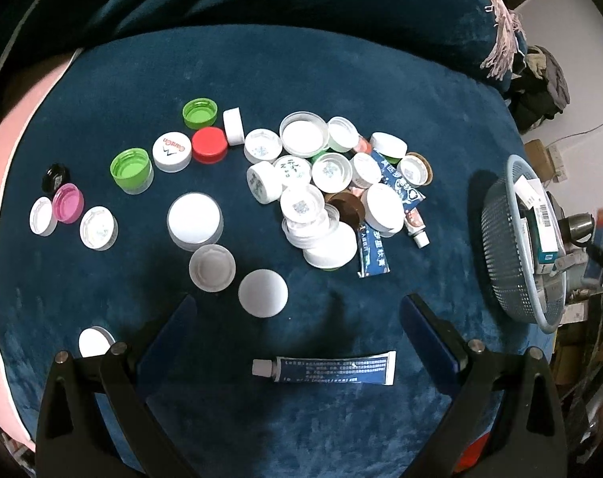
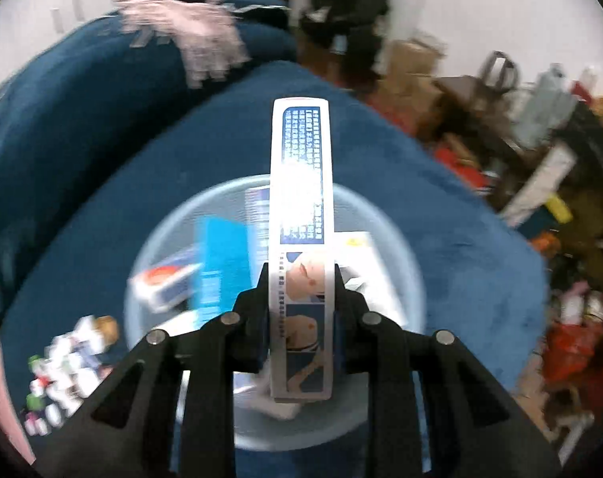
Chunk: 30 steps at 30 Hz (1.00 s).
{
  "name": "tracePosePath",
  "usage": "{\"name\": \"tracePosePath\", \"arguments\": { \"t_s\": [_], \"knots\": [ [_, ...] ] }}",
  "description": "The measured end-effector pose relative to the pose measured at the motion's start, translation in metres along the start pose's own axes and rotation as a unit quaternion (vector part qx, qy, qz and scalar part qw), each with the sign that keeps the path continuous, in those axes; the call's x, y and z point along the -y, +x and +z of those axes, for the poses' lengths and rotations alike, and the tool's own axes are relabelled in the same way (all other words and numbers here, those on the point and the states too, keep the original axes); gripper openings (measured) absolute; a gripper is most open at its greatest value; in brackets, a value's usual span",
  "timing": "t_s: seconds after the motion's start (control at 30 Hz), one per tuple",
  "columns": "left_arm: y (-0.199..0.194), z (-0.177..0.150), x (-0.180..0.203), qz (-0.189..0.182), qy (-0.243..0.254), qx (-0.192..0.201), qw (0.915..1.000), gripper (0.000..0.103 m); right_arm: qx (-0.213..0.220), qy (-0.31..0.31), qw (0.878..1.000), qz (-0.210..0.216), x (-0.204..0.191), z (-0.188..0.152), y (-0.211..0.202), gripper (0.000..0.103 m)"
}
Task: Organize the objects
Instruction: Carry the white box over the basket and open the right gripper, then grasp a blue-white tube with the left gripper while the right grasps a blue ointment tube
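Observation:
My right gripper [image 2: 301, 279] is shut on a long white and blue box [image 2: 301, 183] that stands up between its pads, above a pale blue mesh basket [image 2: 162, 235] holding several other boxes. That view is blurred by motion. In the left wrist view my left gripper [image 1: 299, 306] hangs open over the blue cloth, with a blue and white tube [image 1: 325, 366] lying flat just below its fingers and untouched. A heap of white bottle caps [image 1: 325, 183] mixed with small tubes lies beyond, and loose caps in green [image 1: 132, 169], red [image 1: 209, 144] and pink [image 1: 67, 202] sit to the left.
The basket [image 1: 508, 263] stands at the right edge of the blue cushion [image 1: 261, 71]. Three white lids [image 1: 195, 219] lie near the left fingers. Clutter, cardboard boxes and bags [image 2: 500, 151] fill the floor off the right side. A pink fringed cloth [image 2: 198, 28] drapes behind.

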<state>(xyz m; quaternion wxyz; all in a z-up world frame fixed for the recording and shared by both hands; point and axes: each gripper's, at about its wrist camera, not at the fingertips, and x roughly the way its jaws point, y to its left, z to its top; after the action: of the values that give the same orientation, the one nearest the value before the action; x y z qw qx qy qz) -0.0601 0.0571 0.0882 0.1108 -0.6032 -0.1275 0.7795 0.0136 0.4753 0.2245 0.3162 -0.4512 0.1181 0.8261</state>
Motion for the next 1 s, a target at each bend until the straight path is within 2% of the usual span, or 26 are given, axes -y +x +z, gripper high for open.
{"name": "tracePosePath", "arguments": {
  "t_s": [0.07, 0.13, 0.23, 0.27, 0.37, 0.4, 0.43, 0.47, 0.5, 0.53, 0.67, 0.7, 0.8, 0.9, 1.0],
  "knots": [
    [0.000, -0.001, 0.000, 0.001, 0.005, 0.000, 1.0000, 0.102, -0.003, -0.005, 0.999, -0.051, 0.008, 0.001, 0.004, 0.025],
    [0.000, -0.003, 0.000, 0.003, 0.009, -0.001, 1.0000, 0.102, -0.009, -0.016, 0.996, -0.082, 0.016, 0.000, 0.012, 0.025],
    [0.003, -0.005, -0.003, 0.008, 0.009, -0.006, 0.9999, 0.102, -0.027, -0.035, 0.995, -0.084, 0.018, 0.001, 0.037, 0.025],
    [0.004, -0.005, -0.004, 0.009, 0.008, -0.008, 0.9999, 0.102, -0.027, -0.040, 0.996, -0.069, 0.019, 0.000, 0.040, 0.025],
    [0.006, -0.003, -0.005, 0.011, 0.006, -0.009, 0.9999, 0.102, -0.033, -0.011, 0.998, 0.044, 0.025, 0.000, 0.036, 0.027],
    [0.006, -0.003, -0.004, 0.010, 0.006, -0.009, 0.9999, 0.102, -0.044, 0.013, 0.996, 0.079, 0.029, -0.002, 0.035, 0.034],
    [0.006, -0.003, -0.003, 0.009, 0.007, -0.009, 0.9999, 0.102, -0.050, 0.034, 0.993, 0.100, 0.034, -0.001, 0.034, 0.047],
    [0.006, -0.003, -0.002, 0.009, 0.009, -0.008, 0.9999, 0.102, -0.045, 0.050, 0.991, 0.114, 0.038, -0.001, 0.030, 0.053],
    [0.006, -0.003, -0.002, 0.011, 0.012, -0.007, 0.9998, 0.102, -0.031, 0.063, 0.991, 0.118, 0.043, -0.001, 0.022, 0.061],
    [0.006, -0.003, -0.002, 0.012, 0.014, -0.007, 0.9998, 0.102, -0.020, 0.070, 0.991, 0.114, 0.046, -0.003, 0.015, 0.065],
    [0.009, -0.004, -0.006, 0.019, 0.014, -0.008, 0.9997, 0.102, 0.012, 0.082, 0.991, 0.104, 0.053, -0.007, -0.008, 0.066],
    [0.010, -0.004, -0.006, 0.022, 0.015, -0.008, 0.9996, 0.102, 0.015, 0.078, 0.990, 0.113, 0.048, -0.011, -0.012, 0.066],
    [0.012, -0.007, -0.005, 0.024, 0.028, -0.009, 0.9993, 0.102, 0.005, 0.033, 0.986, 0.164, 0.021, -0.018, -0.021, 0.066],
    [0.012, -0.014, 0.001, 0.023, 0.062, -0.007, 0.9978, 0.102, -0.017, -0.058, 0.974, 0.218, -0.029, -0.038, -0.031, 0.066],
    [0.011, -0.028, 0.021, 0.009, 0.137, -0.008, 0.9905, 0.102, -0.030, -0.150, 0.958, 0.244, -0.075, -0.056, -0.037, 0.066]
  ]
}}
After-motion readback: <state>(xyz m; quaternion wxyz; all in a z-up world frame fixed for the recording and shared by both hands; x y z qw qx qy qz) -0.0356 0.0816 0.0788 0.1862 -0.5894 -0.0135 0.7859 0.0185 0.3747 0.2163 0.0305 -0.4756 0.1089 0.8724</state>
